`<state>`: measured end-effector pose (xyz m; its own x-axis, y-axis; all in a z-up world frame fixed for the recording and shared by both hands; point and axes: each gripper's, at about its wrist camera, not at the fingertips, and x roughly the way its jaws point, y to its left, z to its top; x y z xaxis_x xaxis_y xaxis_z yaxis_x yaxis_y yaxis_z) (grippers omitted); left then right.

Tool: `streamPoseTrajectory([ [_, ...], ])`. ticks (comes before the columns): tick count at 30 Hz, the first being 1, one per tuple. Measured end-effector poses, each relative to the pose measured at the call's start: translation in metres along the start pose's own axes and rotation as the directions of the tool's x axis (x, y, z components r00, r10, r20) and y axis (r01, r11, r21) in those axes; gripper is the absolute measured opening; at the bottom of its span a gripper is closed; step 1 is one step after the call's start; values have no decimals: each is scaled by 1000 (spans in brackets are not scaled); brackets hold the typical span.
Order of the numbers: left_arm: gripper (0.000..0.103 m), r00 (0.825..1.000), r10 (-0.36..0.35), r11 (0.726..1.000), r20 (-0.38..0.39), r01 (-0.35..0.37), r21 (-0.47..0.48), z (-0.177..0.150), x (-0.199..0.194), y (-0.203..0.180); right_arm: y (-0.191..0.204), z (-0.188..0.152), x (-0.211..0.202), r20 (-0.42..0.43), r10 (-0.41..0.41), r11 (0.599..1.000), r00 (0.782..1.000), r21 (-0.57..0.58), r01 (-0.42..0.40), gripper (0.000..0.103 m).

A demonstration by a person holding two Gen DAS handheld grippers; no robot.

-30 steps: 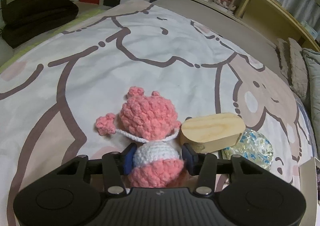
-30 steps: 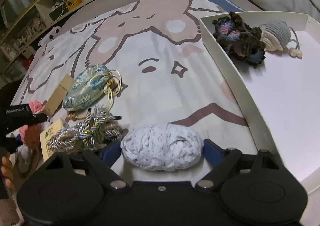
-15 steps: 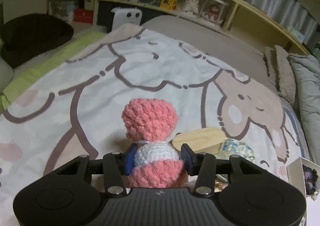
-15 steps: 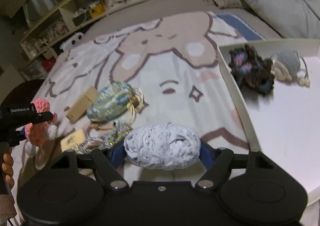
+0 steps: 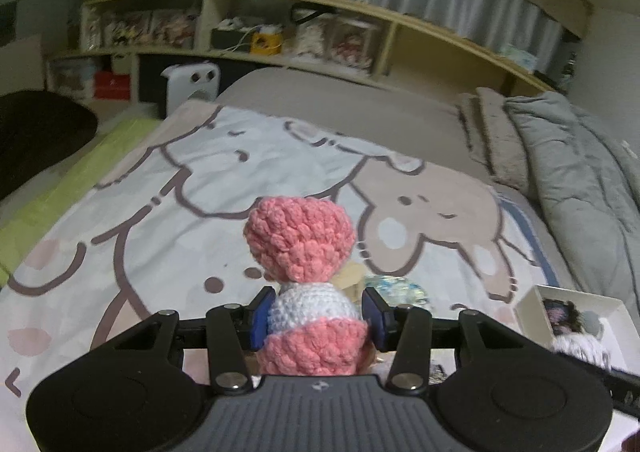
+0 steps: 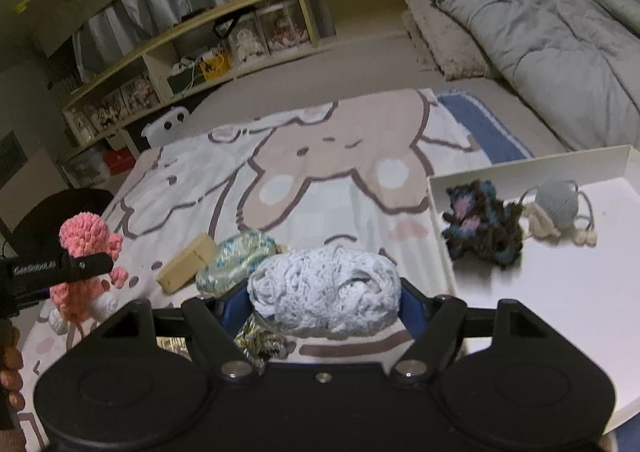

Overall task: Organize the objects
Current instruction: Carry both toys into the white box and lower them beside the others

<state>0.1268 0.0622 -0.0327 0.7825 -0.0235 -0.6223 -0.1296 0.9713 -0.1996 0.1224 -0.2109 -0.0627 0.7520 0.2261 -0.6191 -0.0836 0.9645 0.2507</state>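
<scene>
Here, my left claw [image 5: 316, 314] clenches the pink-and-white crocheted doll [image 5: 304, 284] above the cartoon-print bedspread [image 5: 160, 212]. My right claw [image 6: 324, 302] grips a pale grey yarn ball [image 6: 326, 294], its jaws having just been closing, near the white tray [image 6: 560, 292] on my right.

hidden: wooden block [image 5: 347, 275] mostly behind pink crochet doll [image 5: 301, 240] | blurred: shelf contents [image 5: 256, 34]

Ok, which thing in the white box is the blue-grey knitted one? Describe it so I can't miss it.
Look at the white box on the blanket's right. Two things lie near its far wall. Right of the dark multicoloured crochet piece lies the blue-grey knitted ball, pale, round, with cream trim and pompom cords.
</scene>
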Motion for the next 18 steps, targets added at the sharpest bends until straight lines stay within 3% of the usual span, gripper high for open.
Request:
streamPoseTrajectory([
  [9,48,997,-60,997,42,58,53,1,-21,-20,-13,14,-22,58,-13,1000,998,14,12,75],
  [18,48,991,-118,990,61,112,89,3,-32,-36,-16,28,-40,51,-1,999,999,-43,3,75],
])
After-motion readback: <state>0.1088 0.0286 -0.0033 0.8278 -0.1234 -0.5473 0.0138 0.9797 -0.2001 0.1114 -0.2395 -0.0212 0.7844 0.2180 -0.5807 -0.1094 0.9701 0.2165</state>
